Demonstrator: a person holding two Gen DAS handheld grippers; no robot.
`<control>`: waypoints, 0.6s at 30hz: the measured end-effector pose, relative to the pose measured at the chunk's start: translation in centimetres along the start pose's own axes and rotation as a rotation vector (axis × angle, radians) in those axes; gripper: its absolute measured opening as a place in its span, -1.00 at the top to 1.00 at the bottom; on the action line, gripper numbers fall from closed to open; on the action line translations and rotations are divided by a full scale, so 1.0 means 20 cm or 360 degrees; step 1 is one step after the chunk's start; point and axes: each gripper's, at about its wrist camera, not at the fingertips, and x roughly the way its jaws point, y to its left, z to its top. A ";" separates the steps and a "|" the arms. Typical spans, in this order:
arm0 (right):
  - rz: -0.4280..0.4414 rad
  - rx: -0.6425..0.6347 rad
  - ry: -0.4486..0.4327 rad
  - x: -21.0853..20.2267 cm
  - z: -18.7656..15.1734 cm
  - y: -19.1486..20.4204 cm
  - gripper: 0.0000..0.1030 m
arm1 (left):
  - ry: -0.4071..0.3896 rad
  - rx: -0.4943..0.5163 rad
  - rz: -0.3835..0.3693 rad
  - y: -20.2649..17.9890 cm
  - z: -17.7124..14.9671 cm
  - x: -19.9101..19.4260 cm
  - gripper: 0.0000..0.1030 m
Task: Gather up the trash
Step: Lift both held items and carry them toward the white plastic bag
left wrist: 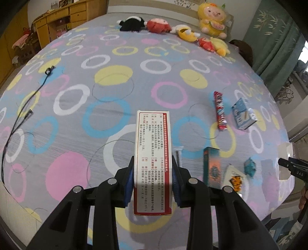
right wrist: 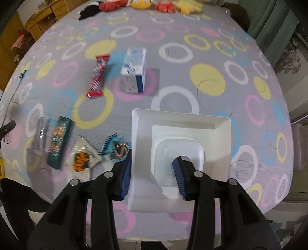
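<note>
Left gripper [left wrist: 153, 184] – fingers clamped on a red-bordered white box [left wrist: 153, 153]; right gripper [right wrist: 154, 173] fingers grip a white bin's [right wrist: 221, 138] wall above the bed [right wrist: 173, 38].

A bed [left wrist: 77, 119] with a grey cover printed in coloured rings fills the room's middle. Wooden drawer unit [left wrist: 63, 17] stands far left. Green patterned curtain [left wrist: 273, 38] hangs far right.

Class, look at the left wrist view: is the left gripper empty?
No: the left gripper is clamped on a white box with red print.
</note>
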 end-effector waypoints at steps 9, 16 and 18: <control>0.0027 -0.0023 -0.0185 -0.43 -0.04 0.09 0.25 | -0.0116 0.0069 -0.0060 -0.10 -0.05 -0.36 0.37; 0.0031 -0.0081 -0.0343 -0.76 -0.16 0.16 0.25 | -0.0243 0.0178 -0.0096 -0.18 -0.14 -0.67 0.37; 0.0036 -0.0096 -0.0385 -0.84 -0.20 0.18 0.25 | -0.0281 0.0216 -0.0095 -0.20 -0.17 -0.75 0.37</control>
